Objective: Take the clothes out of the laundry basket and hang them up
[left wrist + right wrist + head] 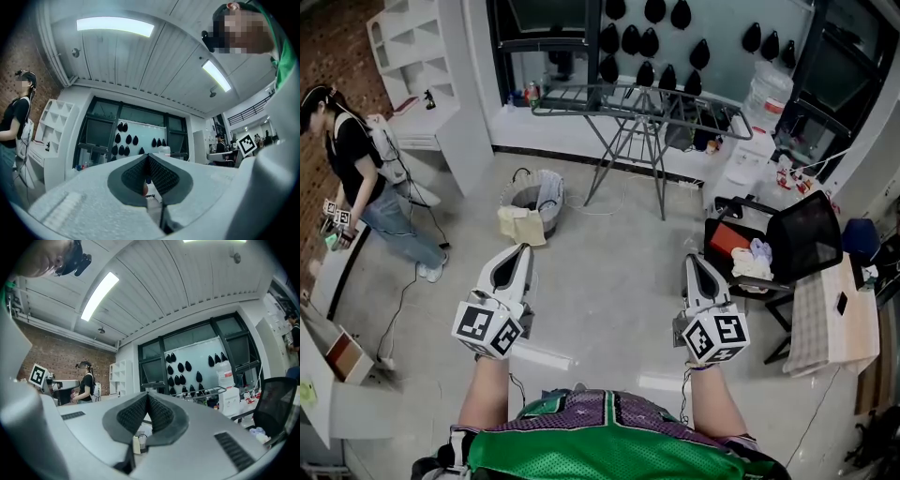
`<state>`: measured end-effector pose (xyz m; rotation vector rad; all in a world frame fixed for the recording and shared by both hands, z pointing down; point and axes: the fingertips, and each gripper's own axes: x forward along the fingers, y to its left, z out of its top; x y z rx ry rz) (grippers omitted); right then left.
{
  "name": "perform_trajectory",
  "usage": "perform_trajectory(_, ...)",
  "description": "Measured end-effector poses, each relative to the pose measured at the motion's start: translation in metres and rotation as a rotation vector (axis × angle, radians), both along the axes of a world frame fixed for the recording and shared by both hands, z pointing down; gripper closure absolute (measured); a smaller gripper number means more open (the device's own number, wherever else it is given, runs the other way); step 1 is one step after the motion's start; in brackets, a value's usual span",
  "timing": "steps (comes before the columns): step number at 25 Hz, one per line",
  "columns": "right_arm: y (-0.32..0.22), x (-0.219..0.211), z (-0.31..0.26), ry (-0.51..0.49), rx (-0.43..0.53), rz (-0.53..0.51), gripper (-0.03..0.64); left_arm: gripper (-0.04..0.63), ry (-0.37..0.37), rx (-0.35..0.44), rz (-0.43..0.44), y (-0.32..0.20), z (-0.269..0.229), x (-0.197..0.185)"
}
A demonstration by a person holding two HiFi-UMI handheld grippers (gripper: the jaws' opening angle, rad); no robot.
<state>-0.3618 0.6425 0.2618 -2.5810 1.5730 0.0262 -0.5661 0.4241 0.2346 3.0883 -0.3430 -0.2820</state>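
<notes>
The round laundry basket (534, 200) stands on the floor ahead of me, with a pale yellow cloth (521, 226) draped over its near rim. Behind it the metal drying rack (637, 100) spreads its bars, bare of clothes. My left gripper (517, 254) is held low, just short of the basket, shut and empty. My right gripper (697, 264) hovers level with it to the right, also shut with nothing held. In the left gripper view the gripper (148, 156) has its pads meeting at the tip. The right gripper view shows the same of the right gripper (147, 396), with the rack (206, 391) beyond it.
A black chair (787, 239) with clothes on its seat stands at the right, beside a wooden table (853, 319). A person (356, 178) stands at the left near white shelves (422, 56). Cables trail over the floor by the basket.
</notes>
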Motion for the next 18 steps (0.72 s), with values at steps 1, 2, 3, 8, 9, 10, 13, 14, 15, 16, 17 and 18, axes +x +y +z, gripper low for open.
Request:
perform_trajectory(1,-0.004,-0.002,0.000,-0.003,0.006,-0.006,0.617,0.578,0.000,-0.002,0.002,-0.003,0.001,-0.001)
perform_trajectory(2,-0.007,-0.003,0.001,-0.003,0.011,-0.012,0.617,0.578,0.000,-0.002,0.004,-0.005,0.003,-0.001)
perform_trajectory(3,-0.011,-0.004,0.001,-0.001,0.013,-0.017,0.617,0.578,0.000,0.000,0.005,-0.008,0.004,-0.001)
perform_trajectory(8,-0.036,-0.013,0.003,-0.003,0.007,-0.045,0.617,0.578,-0.008,-0.004,0.001,-0.032,0.011,-0.005)
perform_trajectory(9,-0.041,-0.013,0.003,-0.006,0.004,-0.050,0.617,0.578,-0.010,-0.011,-0.004,-0.038,0.013,-0.006)
perform_trajectory(10,-0.045,-0.013,0.004,-0.010,0.001,-0.056,0.617,0.578,-0.012,-0.019,-0.010,-0.044,0.015,-0.006)
perform_trajectory(13,-0.058,-0.003,0.010,-0.015,-0.008,-0.075,0.617,0.578,-0.019,-0.026,-0.030,-0.058,0.024,0.000)
perform_trajectory(14,-0.063,0.003,0.012,-0.016,-0.009,-0.084,0.617,0.578,-0.022,-0.026,-0.039,-0.063,0.027,0.005)
perform_trajectory(15,-0.069,0.011,0.014,-0.017,-0.008,-0.094,0.617,0.578,-0.025,-0.026,-0.048,-0.068,0.029,0.012)
perform_trajectory(16,-0.076,0.020,0.016,-0.017,-0.007,-0.104,0.617,0.578,-0.027,-0.026,-0.056,-0.074,0.030,0.020)
perform_trajectory(17,-0.085,0.031,0.016,-0.017,-0.005,-0.115,0.617,0.578,-0.029,-0.024,-0.064,-0.081,0.031,0.030)
perform_trajectory(18,-0.094,0.043,0.017,-0.017,-0.002,-0.128,0.617,0.578,-0.031,-0.019,-0.072,-0.088,0.031,0.041)
